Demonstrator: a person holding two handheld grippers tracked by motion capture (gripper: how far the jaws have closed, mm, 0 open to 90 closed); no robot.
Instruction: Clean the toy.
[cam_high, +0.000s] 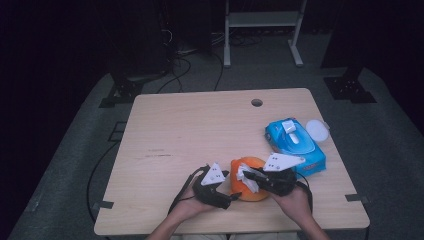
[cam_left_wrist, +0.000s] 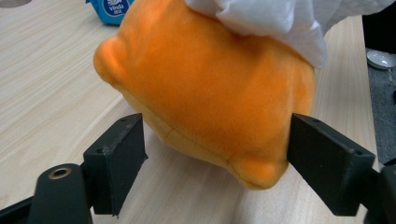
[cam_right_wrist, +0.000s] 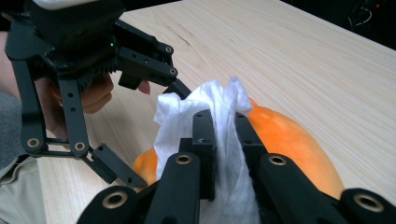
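Observation:
An orange plush toy (cam_high: 250, 164) lies near the table's front edge, between my two grippers. My left gripper (cam_high: 231, 187) straddles it from the left. In the left gripper view its two black jaws sit against opposite sides of the plush toy (cam_left_wrist: 210, 84), around my left gripper (cam_left_wrist: 215, 154). My right gripper (cam_high: 250, 176) comes in from the right, shut on a white tissue (cam_high: 243, 172). In the right gripper view my right gripper (cam_right_wrist: 226, 121) pinches the crumpled tissue (cam_right_wrist: 187, 107) on top of the plush toy (cam_right_wrist: 289, 140). The tissue (cam_left_wrist: 271, 18) drapes over the toy's top.
A blue pack of wet wipes (cam_high: 295, 142) with its white flap up lies right of the toy, with a round white lid (cam_high: 317, 130) beside it at the table's right edge. The wooden table (cam_high: 200, 130) has a cable hole (cam_high: 257, 102) at the back.

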